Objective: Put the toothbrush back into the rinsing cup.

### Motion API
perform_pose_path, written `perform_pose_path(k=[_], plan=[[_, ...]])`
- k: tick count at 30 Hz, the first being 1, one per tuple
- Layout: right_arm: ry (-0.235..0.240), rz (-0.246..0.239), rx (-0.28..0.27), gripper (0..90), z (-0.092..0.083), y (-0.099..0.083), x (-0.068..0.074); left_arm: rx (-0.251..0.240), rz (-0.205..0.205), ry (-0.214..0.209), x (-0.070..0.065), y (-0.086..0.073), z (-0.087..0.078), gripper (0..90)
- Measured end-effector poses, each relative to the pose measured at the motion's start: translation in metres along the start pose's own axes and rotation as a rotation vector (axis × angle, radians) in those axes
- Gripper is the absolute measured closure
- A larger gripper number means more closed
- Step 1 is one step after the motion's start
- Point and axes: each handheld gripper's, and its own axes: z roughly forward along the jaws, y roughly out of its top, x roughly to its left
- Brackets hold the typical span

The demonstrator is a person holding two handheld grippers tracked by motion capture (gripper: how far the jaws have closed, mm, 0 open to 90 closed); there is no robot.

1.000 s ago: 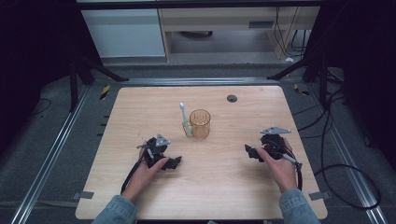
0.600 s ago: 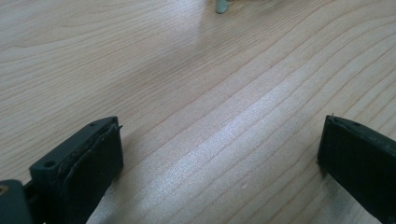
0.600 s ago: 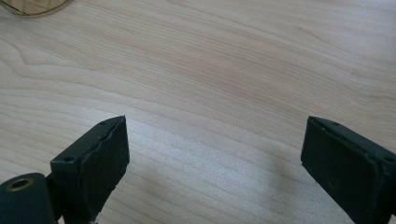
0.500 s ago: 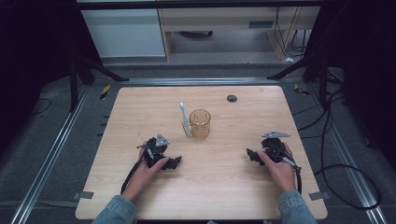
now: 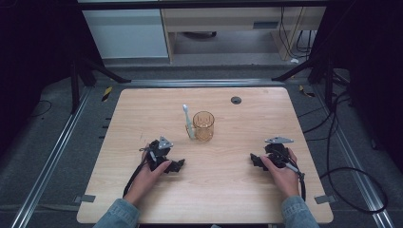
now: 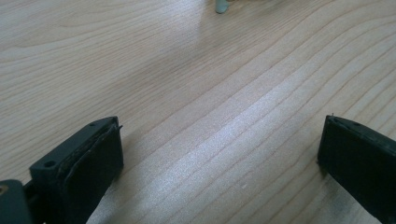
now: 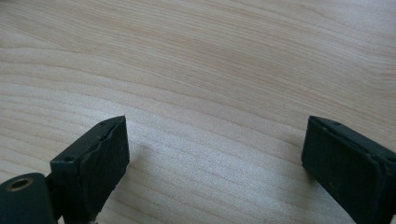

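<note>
Bare wood across the table's (image 5: 142,109) near half and both side edges, amber cup (image 5: 204,126) with toothbrush (image 5: 188,121) touching it blocking the middle, small dark disc (image 5: 236,100) near the far edge

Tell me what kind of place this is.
Probably a lab or recording workspace, not a home. A pale wooden table stands on grey floor between metal floor rails, black stand legs flank it, and black cables trail beside it. A person's hand-held grippers rest on the table.
</note>
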Motion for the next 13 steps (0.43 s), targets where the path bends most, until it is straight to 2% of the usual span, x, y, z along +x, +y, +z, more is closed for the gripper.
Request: perform_pose_path(k=[4, 7, 13], plan=[[-0.021, -0.009, -0.026, 6.3, 0.001, -0.004, 0.003, 0.000, 0.000, 0.000, 0.000, 0.000, 0.000, 0.0], [-0.033, -0.024, -0.019, 5.7, 0.001, -0.005, 0.007, 0.000, 0.000, 0.000, 0.000, 0.000, 0.000, 0.0], [-0.066, 0.008, -0.020, 5.4, 0.001, -0.006, 0.014, 0.000, 0.000, 0.000, 0.000, 0.000, 0.000, 0.0]])
